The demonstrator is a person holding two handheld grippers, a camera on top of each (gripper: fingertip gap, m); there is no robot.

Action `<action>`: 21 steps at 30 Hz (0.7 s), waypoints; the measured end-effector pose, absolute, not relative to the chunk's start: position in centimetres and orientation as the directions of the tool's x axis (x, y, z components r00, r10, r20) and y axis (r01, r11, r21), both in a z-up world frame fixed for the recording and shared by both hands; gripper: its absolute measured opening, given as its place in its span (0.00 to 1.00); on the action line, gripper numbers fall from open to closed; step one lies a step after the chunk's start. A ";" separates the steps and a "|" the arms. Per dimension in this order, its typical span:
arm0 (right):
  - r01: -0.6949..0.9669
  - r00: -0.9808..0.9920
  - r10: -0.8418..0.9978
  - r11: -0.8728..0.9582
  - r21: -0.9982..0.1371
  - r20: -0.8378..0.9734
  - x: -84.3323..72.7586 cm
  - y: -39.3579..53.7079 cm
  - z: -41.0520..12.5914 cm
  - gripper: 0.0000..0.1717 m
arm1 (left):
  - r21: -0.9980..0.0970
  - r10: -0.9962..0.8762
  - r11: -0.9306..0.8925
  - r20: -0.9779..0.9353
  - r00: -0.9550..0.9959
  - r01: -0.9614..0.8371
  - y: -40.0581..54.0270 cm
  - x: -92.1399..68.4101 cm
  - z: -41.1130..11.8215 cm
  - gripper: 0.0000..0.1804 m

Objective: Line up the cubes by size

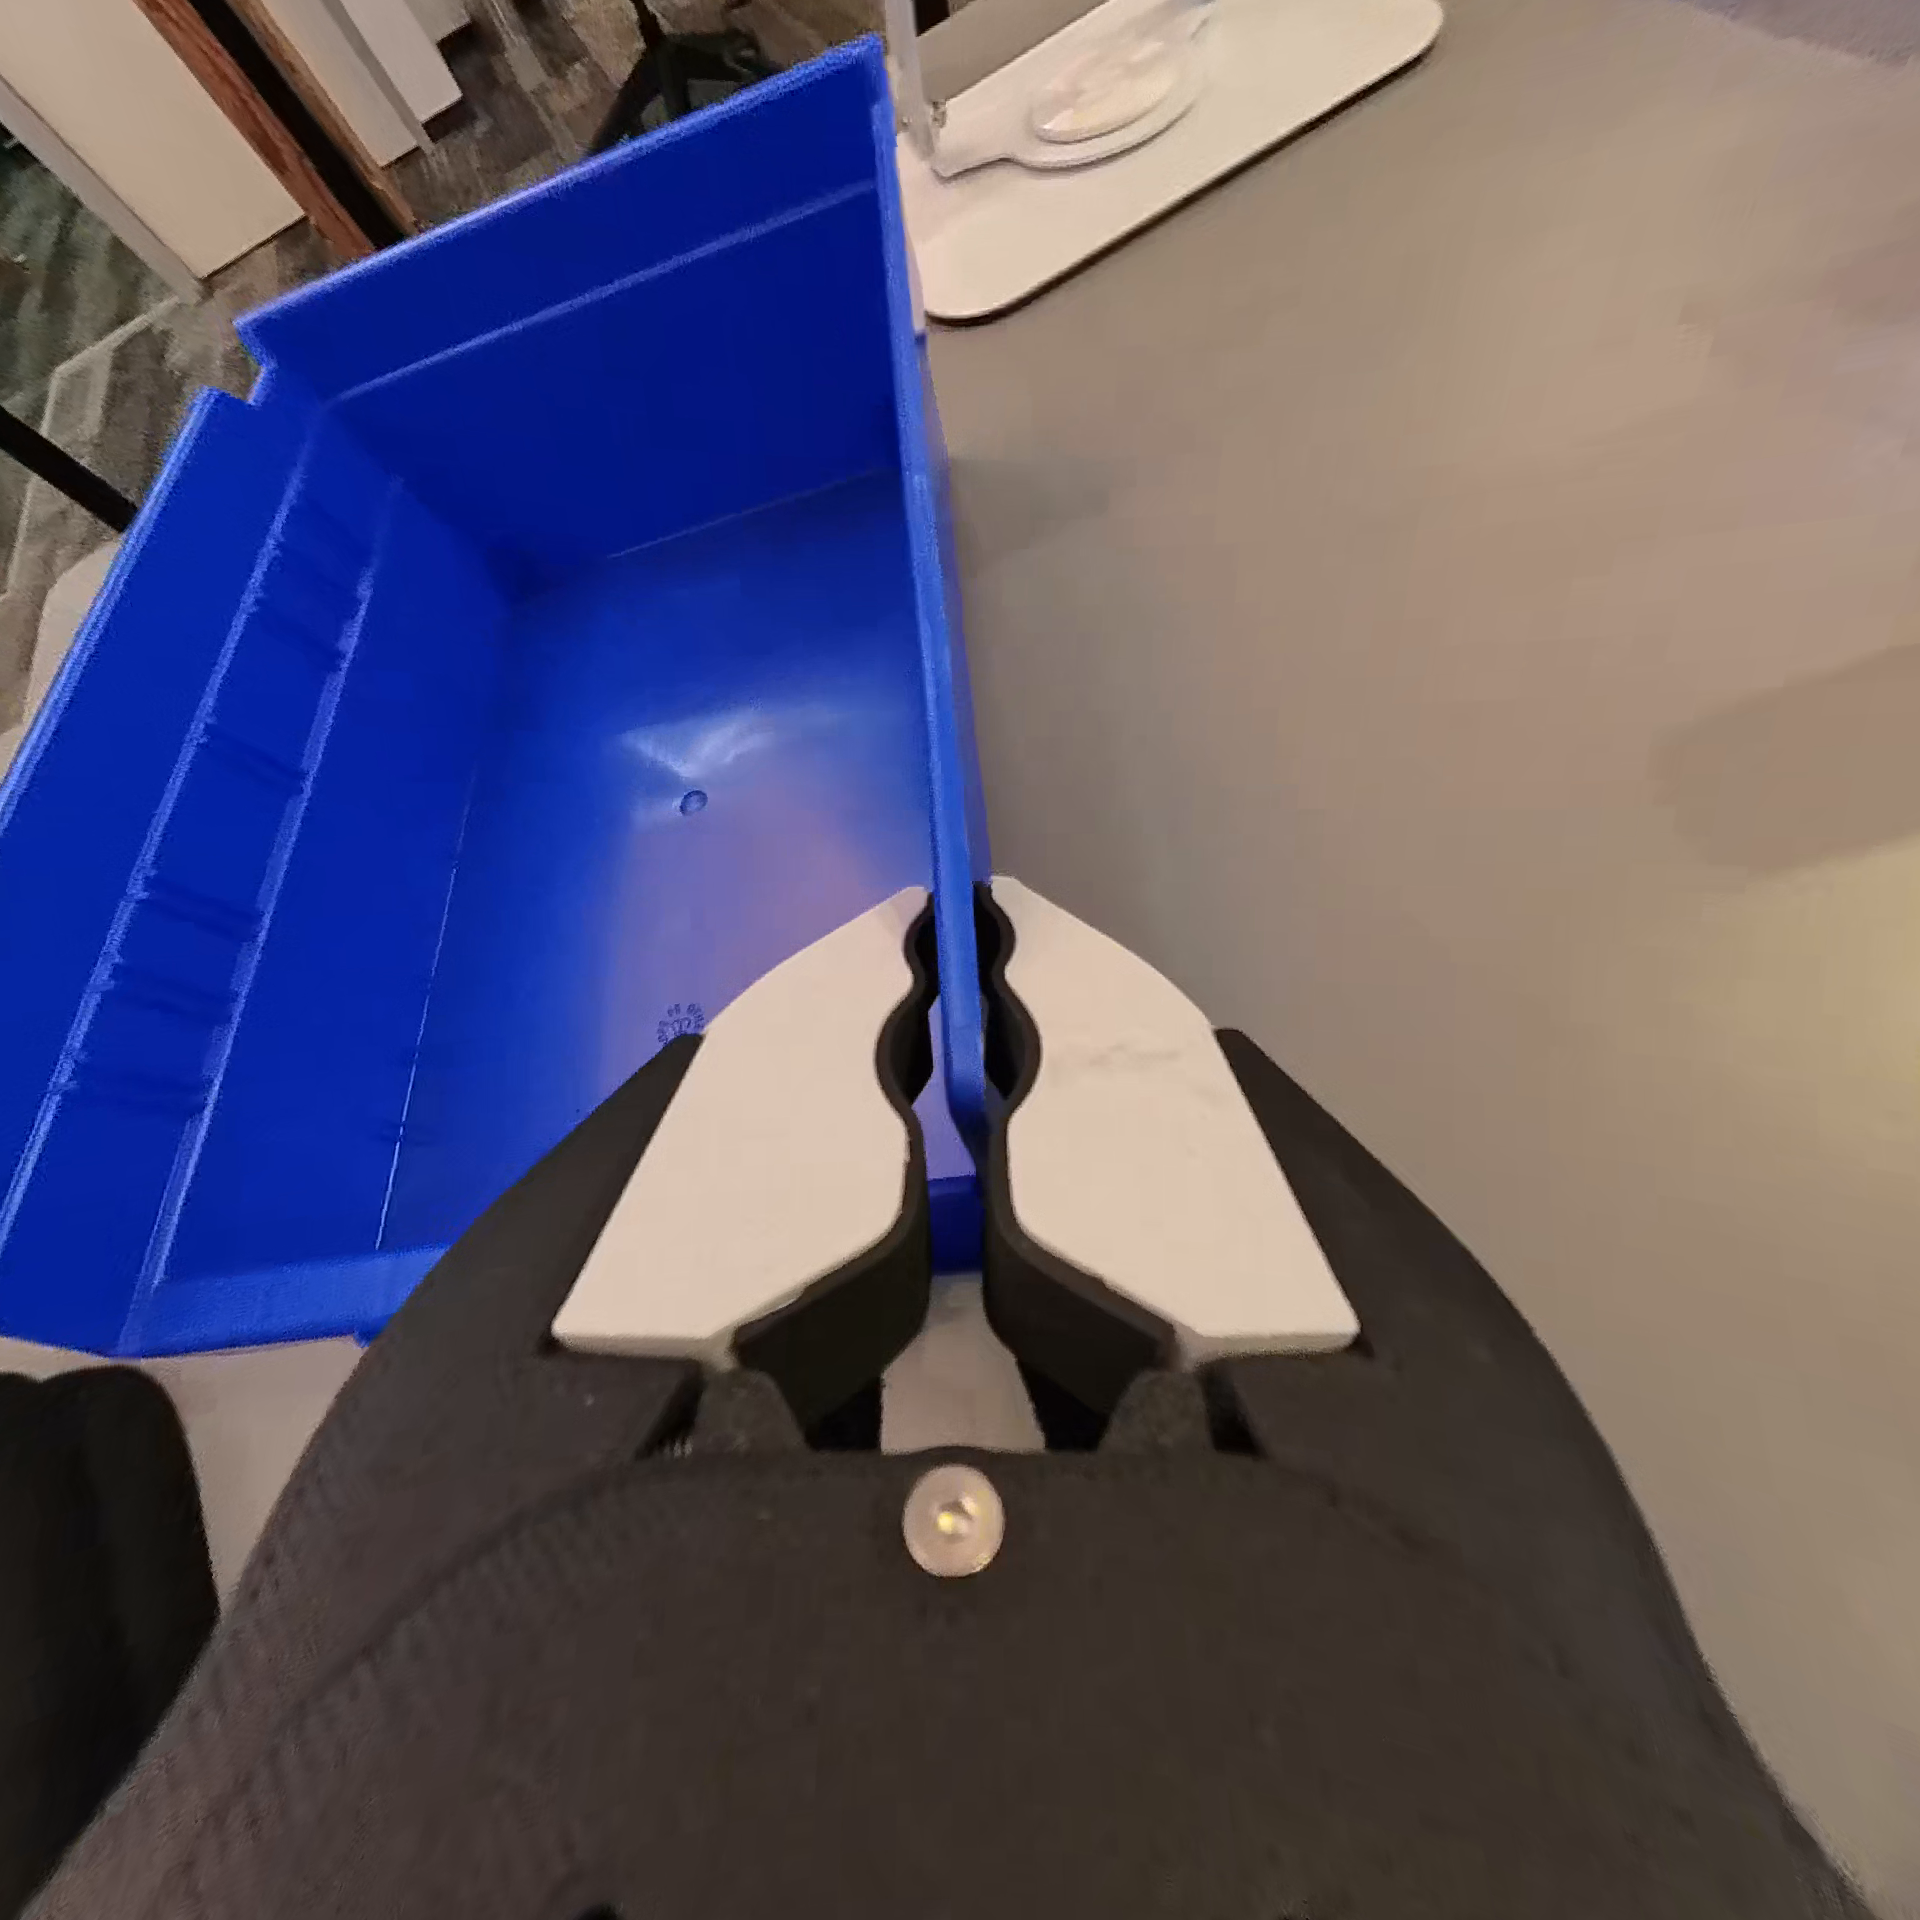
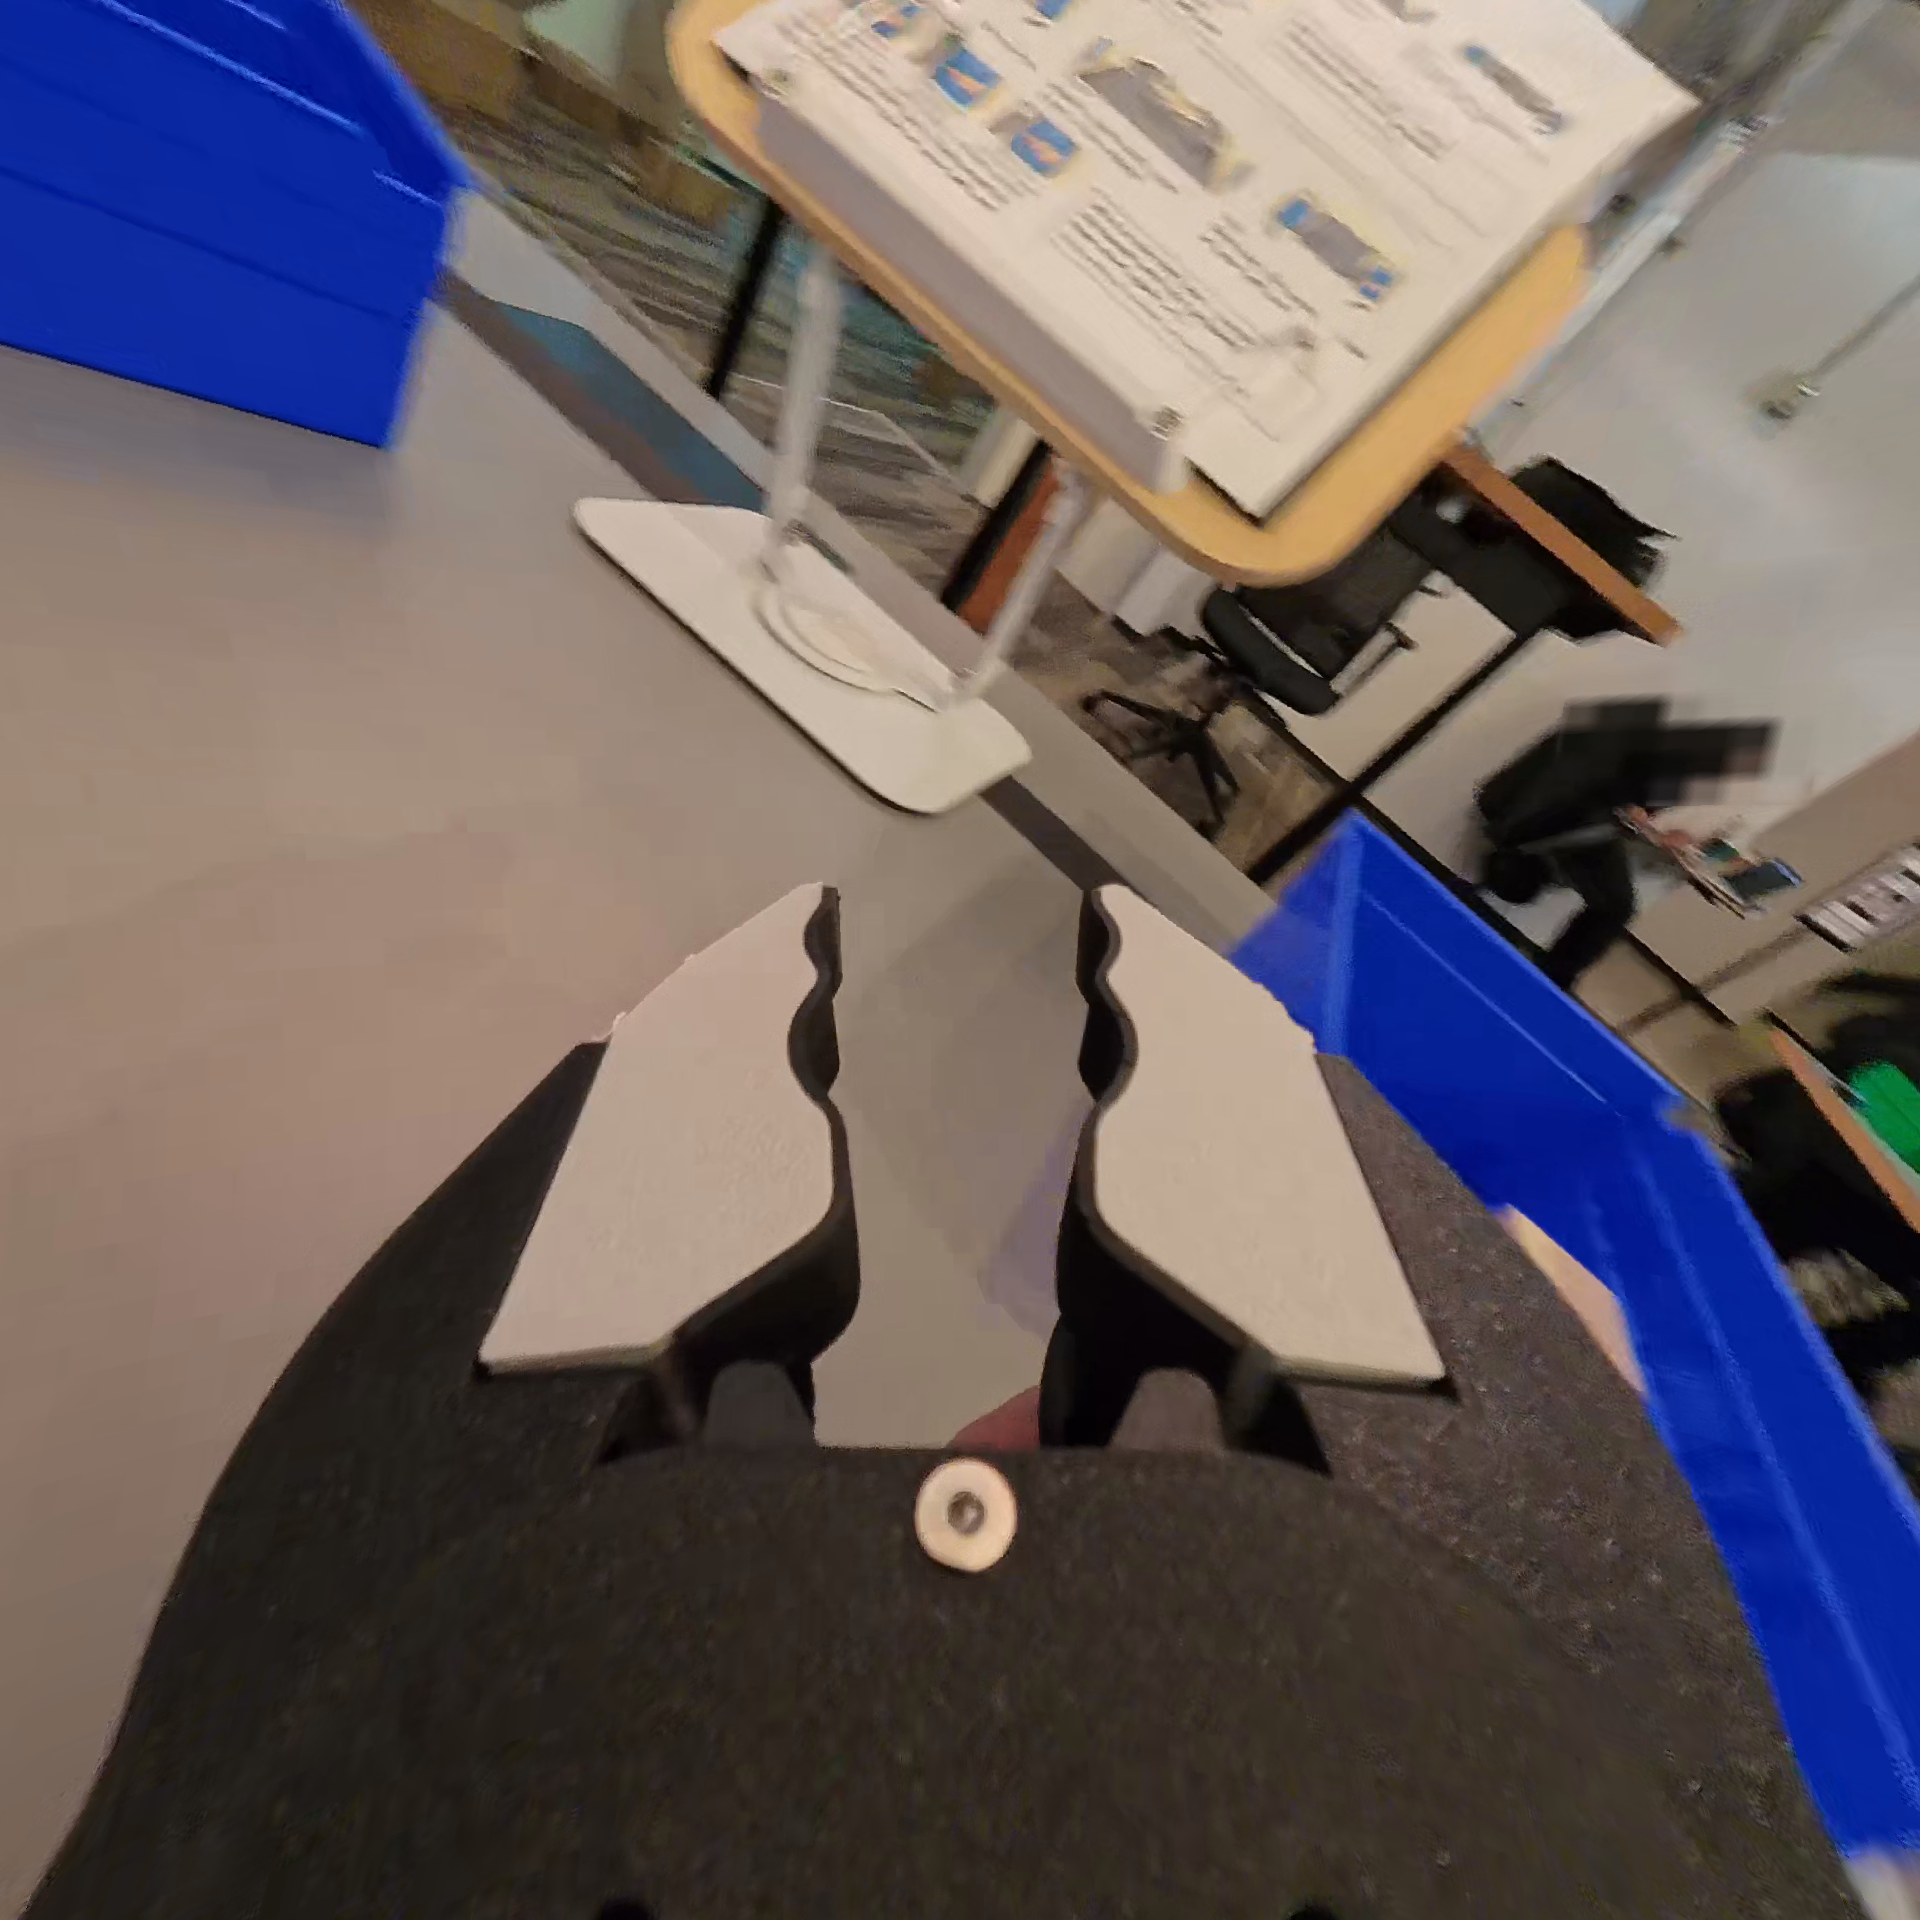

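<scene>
left gripper [image 1: 954, 914] clamped on right side wall of blue bin [image 1: 582, 665], pads pressing the thin rim from both sides. right gripper [image 2: 956, 935] spread wide above grey table [image 2: 312, 831], nothing between fingers. cubes: cannot tell where, none visible.

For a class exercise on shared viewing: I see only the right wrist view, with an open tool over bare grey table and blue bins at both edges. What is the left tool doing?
Observer: The left tool is shut on the side wall of a blue bin.
Operator: Is anything in that bin?
Observer: No, the bin floor in view is bare; no cubes show.
Operator: What lies beyond that bin?
Observer: The white stand base, on the grey table.
</scene>
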State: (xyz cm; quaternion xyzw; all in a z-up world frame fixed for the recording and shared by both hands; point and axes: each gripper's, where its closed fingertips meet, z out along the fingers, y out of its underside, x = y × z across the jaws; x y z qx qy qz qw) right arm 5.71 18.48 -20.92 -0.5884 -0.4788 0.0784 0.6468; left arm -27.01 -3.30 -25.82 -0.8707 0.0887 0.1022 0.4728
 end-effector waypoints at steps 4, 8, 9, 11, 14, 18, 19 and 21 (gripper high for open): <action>0.482 0.679 0.522 0.213 -0.850 0.516 11.6 22.2 -19.7 0.24 | -0.792 -0.092 -0.544 -0.272 0.958 -0.277 -5.4 -25.7 -25.8 0.03; 0.534 0.683 0.537 0.097 -0.840 0.496 13.0 25.7 -21.3 0.25 | -0.775 -0.122 -0.559 -0.275 0.954 -0.295 -7.0 -24.5 -25.9 0.03; 0.542 0.686 0.531 0.081 -0.836 0.497 13.1 26.6 -21.6 0.25 | -0.768 -0.129 -0.562 -0.286 0.950 -0.307 -7.3 -24.3 -25.9 0.03; 0.566 0.687 0.524 0.049 -0.823 0.504 13.2 28.1 -22.7 0.26 | -0.767 -0.140 -0.561 -0.281 0.949 -0.310 -7.8 -23.8 -25.9 0.03; 0.552 0.689 0.565 -0.004 -0.834 0.453 12.3 29.1 -24.0 0.24 | -0.775 -0.146 -0.555 -0.268 0.952 -0.303 -8.4 -23.2 -25.9 0.03; 0.570 0.664 0.593 -0.010 -0.821 0.455 11.2 29.0 -25.0 0.13 | -0.772 -0.174 -0.548 -0.270 0.947 -0.321 -9.1 -22.7 -25.9 0.03; 0.570 0.666 0.591 -0.007 -0.822 0.456 11.2 29.0 -25.1 0.12 | -0.773 -0.183 -0.545 -0.267 0.946 -0.323 -9.2 -22.6 -25.9 0.03; 0.550 0.675 0.596 -0.014 -0.835 0.434 11.2 28.9 -25.0 0.11 | -0.773 -0.205 -0.540 -0.263 0.943 -0.333 -9.5 -22.3 -25.9 0.03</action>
